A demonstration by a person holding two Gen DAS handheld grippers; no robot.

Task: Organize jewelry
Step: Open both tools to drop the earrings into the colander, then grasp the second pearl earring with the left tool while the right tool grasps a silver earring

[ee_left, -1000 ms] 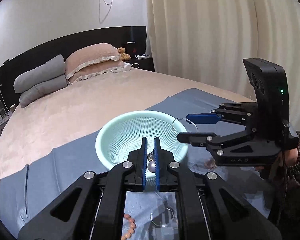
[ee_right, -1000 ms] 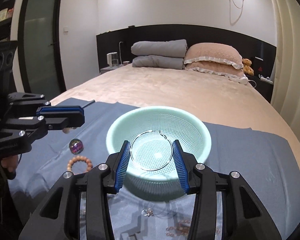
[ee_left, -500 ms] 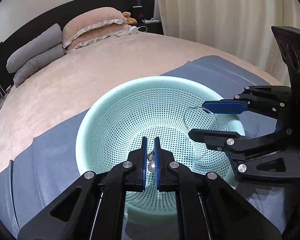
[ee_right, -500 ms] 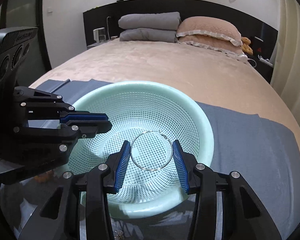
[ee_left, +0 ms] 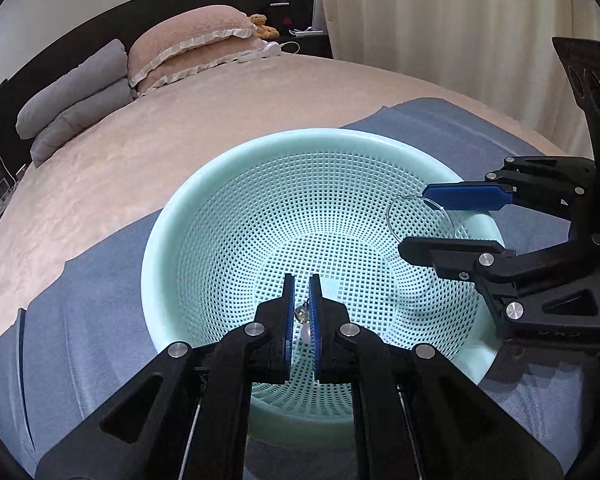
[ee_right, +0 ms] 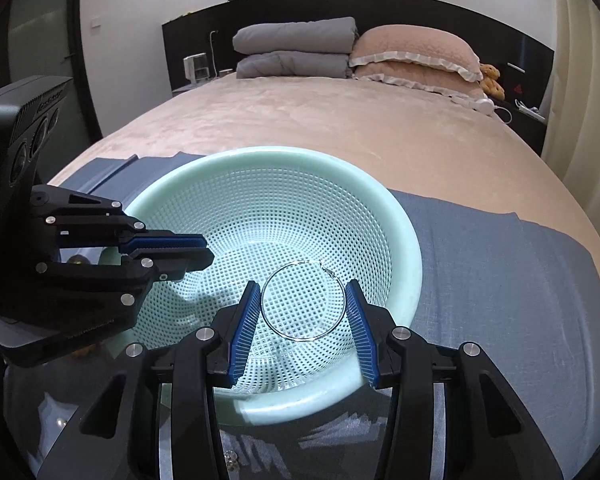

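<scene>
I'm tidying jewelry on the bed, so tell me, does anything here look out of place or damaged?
Nothing stands out. The mint-green perforated plastic basket sits upright on the blue cloth. The left claw pinches a small pearl-drop earring and the right claw holds a thin silver hoop, both above the basket.

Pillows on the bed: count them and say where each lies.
4. Two grey pillows stacked at the headboard, two pink frilled pillows stacked beside them, on their right in the right wrist view. More may be hidden behind.

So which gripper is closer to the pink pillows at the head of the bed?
Neither clearly. The left gripper and right gripper both hover over the mint basket, far from the pink pillows.
</scene>
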